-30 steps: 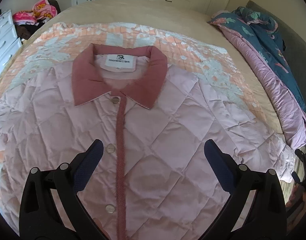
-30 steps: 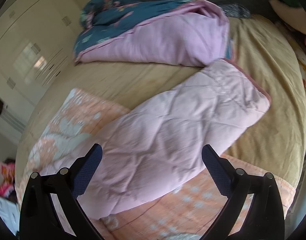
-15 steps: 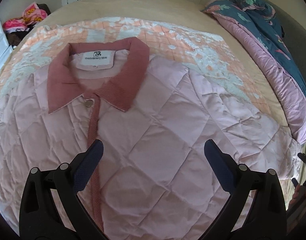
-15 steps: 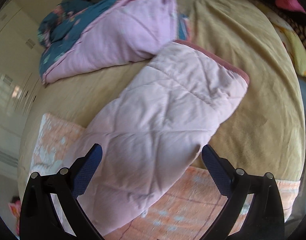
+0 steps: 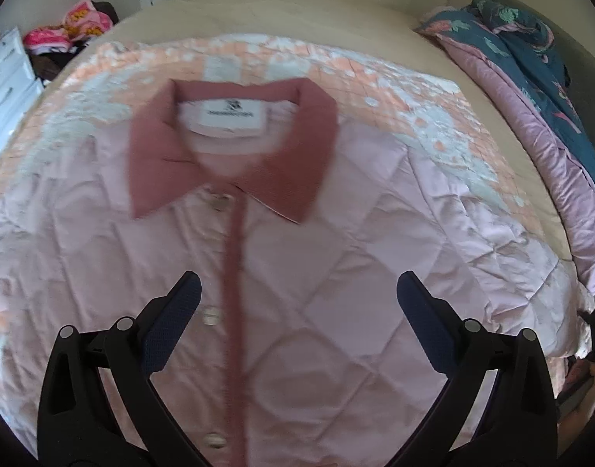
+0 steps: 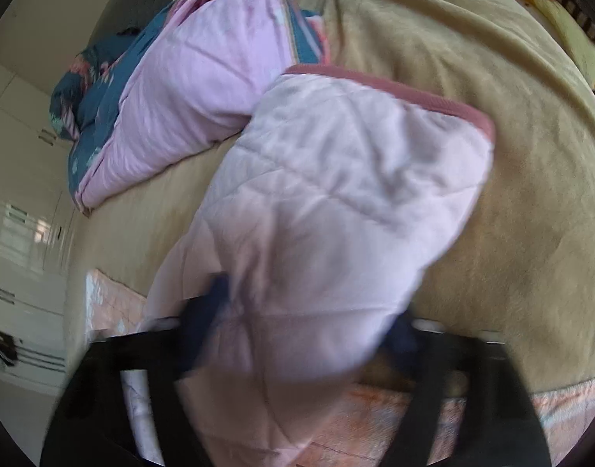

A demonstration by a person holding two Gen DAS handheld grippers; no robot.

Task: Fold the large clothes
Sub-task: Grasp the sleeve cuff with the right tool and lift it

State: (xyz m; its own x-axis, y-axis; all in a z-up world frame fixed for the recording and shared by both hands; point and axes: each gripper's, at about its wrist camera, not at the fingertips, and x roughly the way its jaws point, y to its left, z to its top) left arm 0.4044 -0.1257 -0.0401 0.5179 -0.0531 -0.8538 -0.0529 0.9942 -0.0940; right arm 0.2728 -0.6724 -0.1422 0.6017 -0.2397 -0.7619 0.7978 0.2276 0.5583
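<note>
Left wrist view: a pink quilted jacket (image 5: 336,272) lies face up and buttoned on a peach patterned blanket (image 5: 375,89) spread over a bed (image 5: 297,11). The left tool (image 5: 297,292) hovers above the jacket's chest with its jaws wide apart, holding nothing. 1 rose collar (image 5: 297,148) frames 1 white label (image 5: 229,114); 3 buttons show beside the front strip, the top button (image 5: 219,201) just under the collar. A teal and pink duvet (image 5: 531,89) is bunched along the bed's right side, and a white dresser (image 5: 5,74) stands at far left.

Right wrist view: the jacket's sleeve (image 6: 336,194) stretches out over the tan bedspread (image 6: 511,155), its rose cuff (image 6: 395,85) at the far end, touching the duvet's pink side. The right tool (image 6: 309,323) straddles the sleeve near its lower part, 1 finger on each side of the cloth. Motion blur hides whether the jaws have closed on the fabric, so its state cannot be told.

The step in hand looks like folding this sleeve across the body. To do it well, the tool should likely bite both layers of the puffy quilting squarely, lift the sleeve enough to clear the bedspread, and lay it flat across the chest while the left tool steadies the body near the shoulder seam.
</note>
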